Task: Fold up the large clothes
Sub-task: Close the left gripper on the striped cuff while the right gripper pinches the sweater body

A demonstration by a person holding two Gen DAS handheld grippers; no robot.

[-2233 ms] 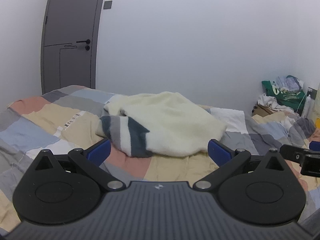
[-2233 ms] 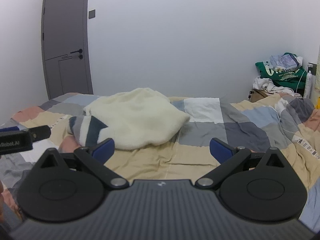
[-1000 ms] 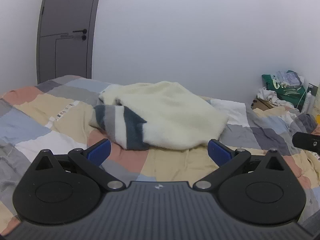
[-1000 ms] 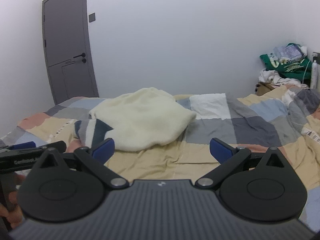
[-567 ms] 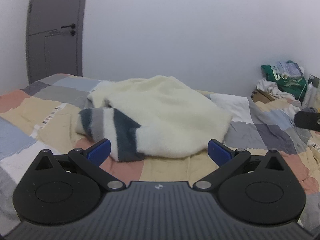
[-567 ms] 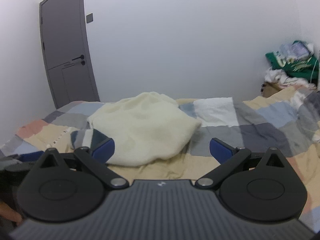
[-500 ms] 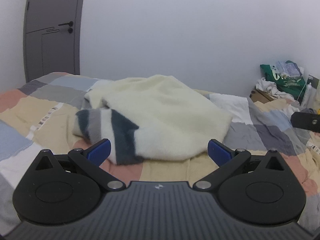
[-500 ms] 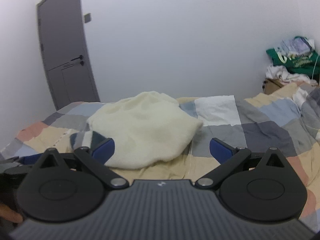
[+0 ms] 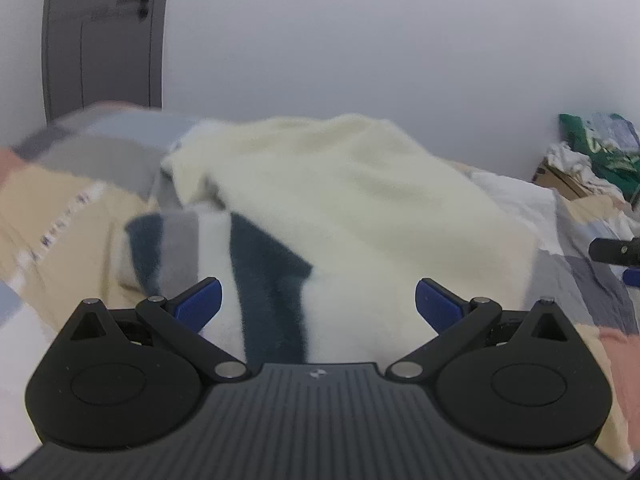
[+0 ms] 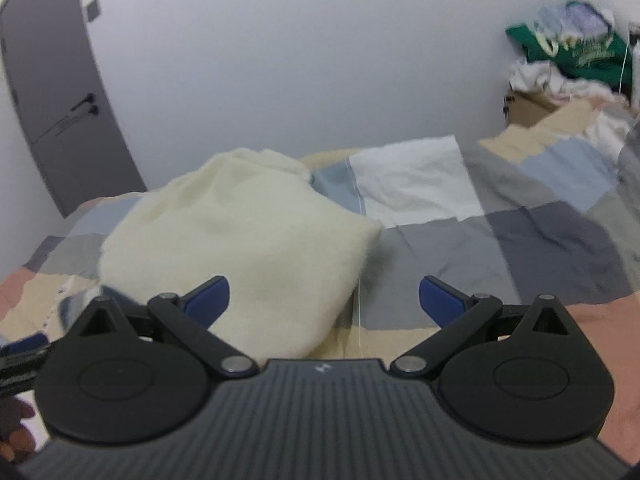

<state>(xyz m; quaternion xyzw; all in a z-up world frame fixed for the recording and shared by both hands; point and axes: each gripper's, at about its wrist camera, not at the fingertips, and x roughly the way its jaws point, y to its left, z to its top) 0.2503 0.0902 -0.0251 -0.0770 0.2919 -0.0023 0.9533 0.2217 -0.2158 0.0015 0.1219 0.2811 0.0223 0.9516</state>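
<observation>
Left tongs (image 9: 318,300) spread wide, nothing between blue pads, aimed low at striped end of cream fleece garment with navy, grey and white bands (image 9: 340,216). Right tongs (image 10: 324,296) also wide apart and empty, aimed at plain cream side of same garment, near its right edge. Garment heaped in loose mound on patchwork quilt bed in beige, grey, blue and pink squares (image 10: 540,240), roughly mid-bed, striped part (probably a sleeve or hem, hard to tell through blur) folded under cream body on left. Not spread flat, no fold made. Step in hand: approach, reaching in for first grasp. Next move likely calls for closing each pair on a separate edge or corner, lifting and pulling apart to open the garment flat before folding. Thick pile, so deep bite needed. Both views motion-blurred.
</observation>
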